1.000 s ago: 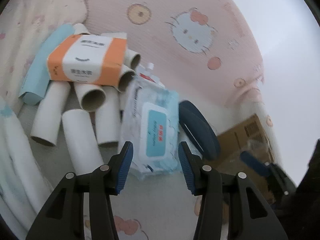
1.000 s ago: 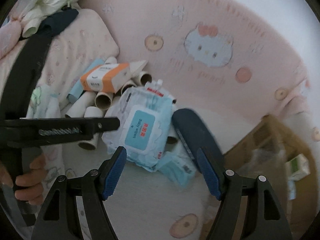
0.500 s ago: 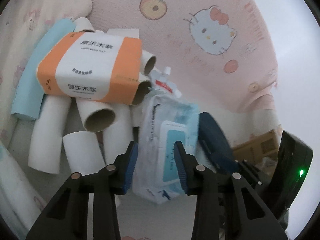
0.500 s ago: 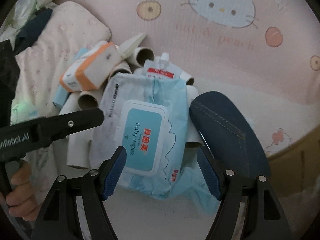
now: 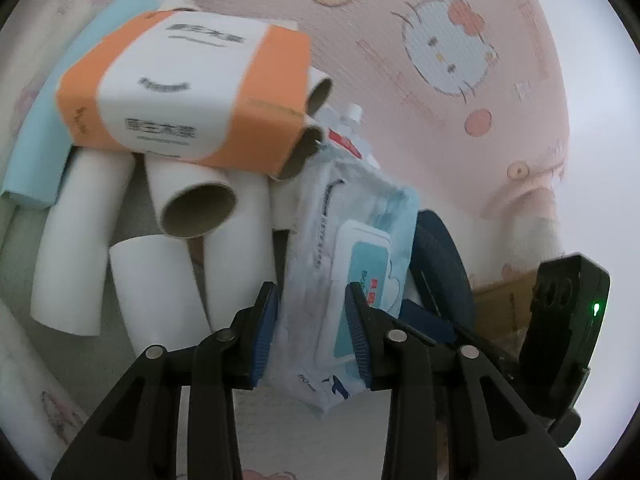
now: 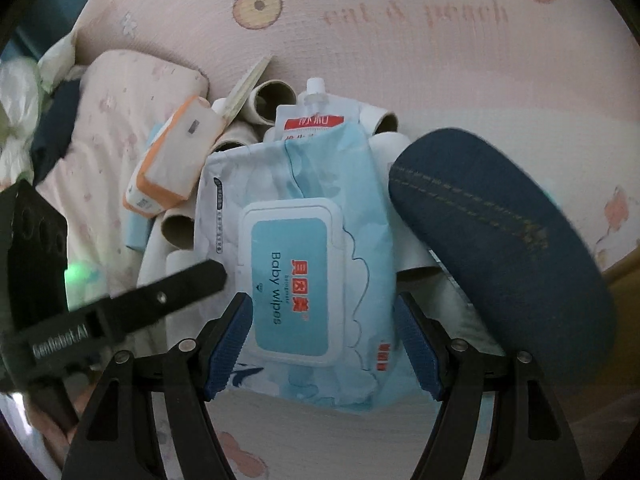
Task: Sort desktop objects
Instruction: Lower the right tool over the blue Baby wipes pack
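A light-blue baby wipes pack point(image 5: 320, 280) point(image 6: 304, 240) lies on the pile of white cardboard tubes point(image 5: 200, 212). My left gripper point(image 5: 311, 334) has the pack's near left edge between its blue pads. Its jaws are closing, and both pads touch the wrapper. One of its black fingers point(image 6: 172, 286) reaches the pack's left side in the right wrist view. My right gripper point(image 6: 322, 348) stands open above the pack's near end, a pad off each side. An orange-and-white tissue pack point(image 5: 184, 92) point(image 6: 176, 160) rests on the tubes behind.
A dark blue denim case point(image 6: 500, 240) point(image 5: 440, 256) leans right of the wipes. A spouted refill pouch point(image 6: 312, 120) lies behind them. A light blue flat packet point(image 5: 36, 152) borders the pile's left. Pink cartoon bedding point(image 5: 440, 40), a pillow point(image 6: 120, 100) and a cardboard box point(image 5: 500, 300) surround it.
Both grippers came down toward the wipes pack. The left jaws narrowed onto its edge. The right gripper rolled and now straddles the pack's near end, its jaws as wide as before.
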Demonstrator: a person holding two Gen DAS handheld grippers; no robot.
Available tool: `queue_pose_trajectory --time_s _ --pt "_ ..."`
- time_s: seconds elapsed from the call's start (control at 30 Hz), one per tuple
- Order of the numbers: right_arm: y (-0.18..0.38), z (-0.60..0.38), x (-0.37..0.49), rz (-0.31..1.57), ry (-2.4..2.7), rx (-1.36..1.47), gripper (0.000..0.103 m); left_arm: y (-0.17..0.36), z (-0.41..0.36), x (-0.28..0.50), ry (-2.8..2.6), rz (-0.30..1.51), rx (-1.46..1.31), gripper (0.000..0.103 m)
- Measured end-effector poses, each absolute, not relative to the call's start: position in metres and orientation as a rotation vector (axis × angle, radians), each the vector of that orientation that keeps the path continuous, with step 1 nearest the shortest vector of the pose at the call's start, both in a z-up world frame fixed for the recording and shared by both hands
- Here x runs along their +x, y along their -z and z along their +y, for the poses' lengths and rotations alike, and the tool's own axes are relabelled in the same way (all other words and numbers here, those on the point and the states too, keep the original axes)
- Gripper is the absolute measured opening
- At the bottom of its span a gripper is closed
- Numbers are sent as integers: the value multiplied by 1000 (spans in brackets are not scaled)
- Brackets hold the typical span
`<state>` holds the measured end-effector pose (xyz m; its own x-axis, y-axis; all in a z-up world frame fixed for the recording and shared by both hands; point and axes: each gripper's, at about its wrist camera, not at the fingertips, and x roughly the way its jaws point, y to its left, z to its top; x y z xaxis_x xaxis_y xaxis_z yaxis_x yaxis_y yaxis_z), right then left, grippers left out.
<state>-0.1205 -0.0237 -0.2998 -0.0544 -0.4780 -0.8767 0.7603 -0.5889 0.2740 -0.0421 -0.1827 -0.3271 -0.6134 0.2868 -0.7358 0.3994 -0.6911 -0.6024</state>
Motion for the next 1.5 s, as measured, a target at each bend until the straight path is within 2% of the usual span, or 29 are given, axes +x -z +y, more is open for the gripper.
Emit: queue_pose_trajectory --time_s 0.17,0.27,0.57,0.7,0.83,0.97,1.07,1.2,1.27,1.4,1.5 --pt "301 -15 -116 239 1742 1381 70 331 -180 -44 2500 1309 1406 35" --pt "298 -6 -105 232 1736 1372 70 328 -169 -45 2532 1204 1459 35" --pt "298 33 -87 187 1764 1416 69 333 -141 -33 2553 1173 1625 35" --pt "291 46 -75 237 1813 1386 69 331 -129 -31 2571 1078 1679 35" --pt "283 57 -69 232 1888 1375 69 325 -126 -29 2584 984 1669 35" --pt "280 67 -64 249 1990 1363 69 311 -133 -23 2608 992 1600 36" --pt "271 80 -56 192 2101 1310 69 295 -140 -14 2672 986 1502 40" --pt "276 89 -54 73 2099 1398 70 284 -146 -25 2697 946 1490 44" --pt "282 87 -54 64 2084 1443 70 284 -148 -37 2687 893 1537 46" --pt "287 81 -49 114 2082 1464 70 279 -146 -63 2745 663 1594 47" --pt "286 80 -49 122 2098 1461 70 285 -150 -82 2783 597 1625 47"
